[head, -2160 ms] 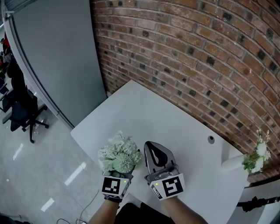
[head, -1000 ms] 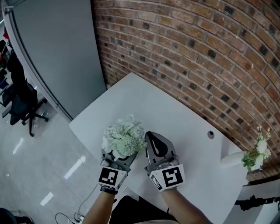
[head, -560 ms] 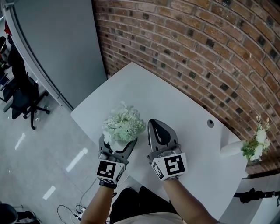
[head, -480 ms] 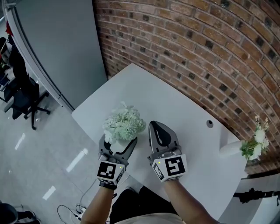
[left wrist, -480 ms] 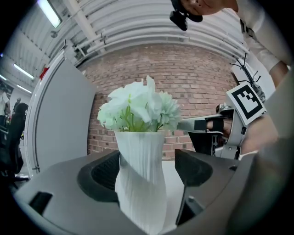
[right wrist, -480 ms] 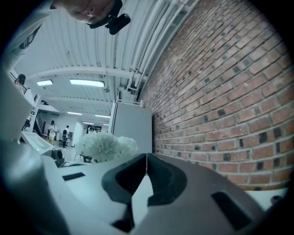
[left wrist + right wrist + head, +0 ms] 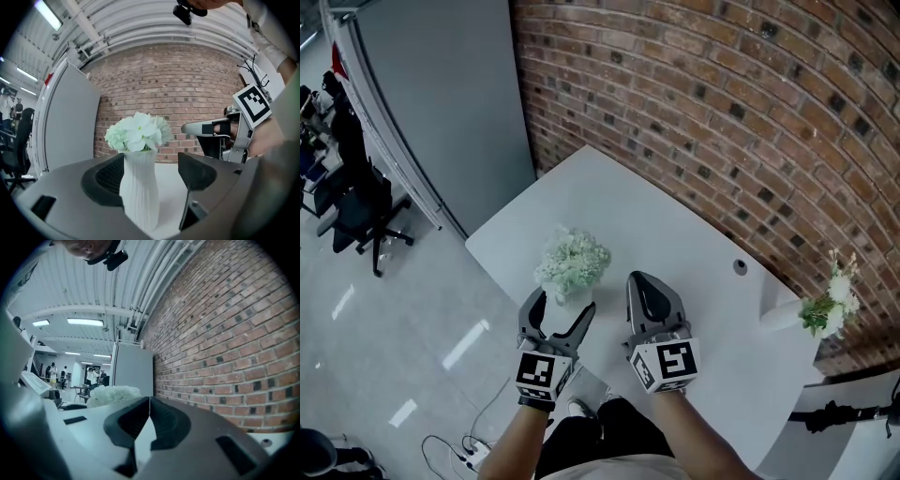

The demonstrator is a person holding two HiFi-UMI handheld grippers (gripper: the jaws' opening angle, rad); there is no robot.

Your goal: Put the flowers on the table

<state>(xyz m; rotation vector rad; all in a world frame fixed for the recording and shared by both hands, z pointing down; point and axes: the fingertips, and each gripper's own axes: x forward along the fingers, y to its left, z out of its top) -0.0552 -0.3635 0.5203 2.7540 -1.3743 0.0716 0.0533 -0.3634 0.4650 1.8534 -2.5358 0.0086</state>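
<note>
Flowers stand just ahead of left hand-held gripper

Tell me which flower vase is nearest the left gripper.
The white ribbed vase of pale flowers just ahead of the open left gripper; the other vase stands by the brick wall.

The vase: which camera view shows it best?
The left gripper view. The vase stands upright, framed by the left gripper's open jaws, its ribbed body and flowers plain. The head view shows mostly the flowers, which cover the vase. The right gripper view shows only the flower tops past the right gripper's shut jaws.
</note>
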